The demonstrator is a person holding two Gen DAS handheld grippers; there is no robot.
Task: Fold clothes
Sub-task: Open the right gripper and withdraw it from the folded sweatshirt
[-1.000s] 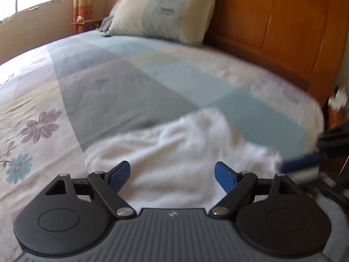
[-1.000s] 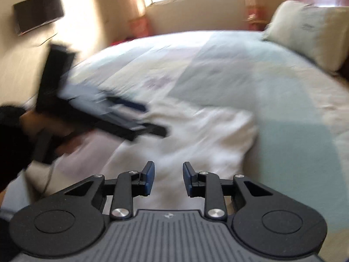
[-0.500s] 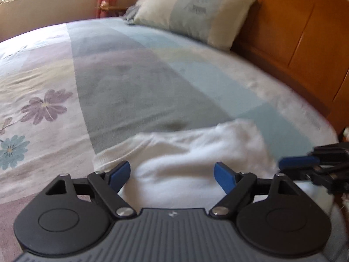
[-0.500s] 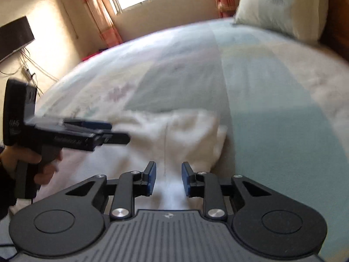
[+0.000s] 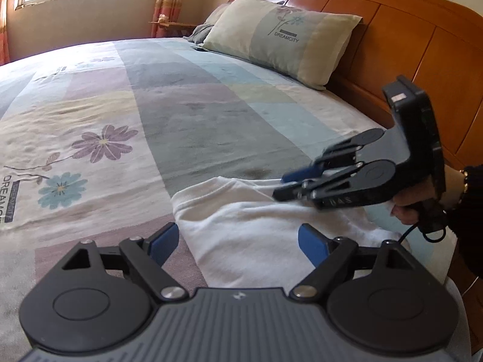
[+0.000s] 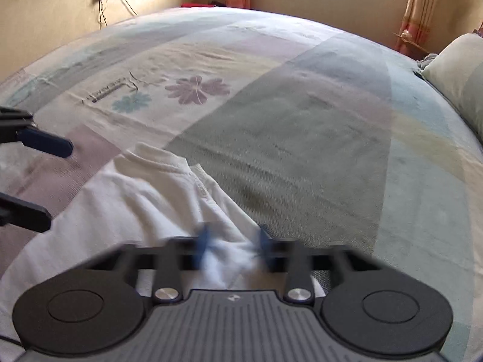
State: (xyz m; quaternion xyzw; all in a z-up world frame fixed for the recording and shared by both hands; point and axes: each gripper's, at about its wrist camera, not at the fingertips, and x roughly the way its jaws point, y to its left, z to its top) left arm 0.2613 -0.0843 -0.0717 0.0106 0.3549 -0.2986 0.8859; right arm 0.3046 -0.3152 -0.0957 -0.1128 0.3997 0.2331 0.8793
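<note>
Both hand-held grippers sit low over the bed. In the left wrist view my left gripper (image 5: 238, 241) has its blue pads spread wide, nothing between them, with the near edge of the soft white cotton garment (image 5: 259, 226) lying just ahead, at lower centre of the frame. My right gripper (image 6: 232, 241) is blurred in its own view; its pads stand apart with white cloth bunched between them, but I cannot tell whether they pinch it. From the left view it (image 5: 289, 185) reaches in from the right, tips down on the cloth.

The garment lies rumpled on the pastel patchwork bedsheet with purple and blue flowers (image 5: 99, 138), a ribbed hem or collar edge (image 6: 163, 166) showing towards the upper left of the cloth in the right view. I judge it light, limp and easily dragged: it will sag and wrinkle rather than hold a crease. Stitched edges and corners look like the best holds, one per gripper, kept taut between them.
</note>
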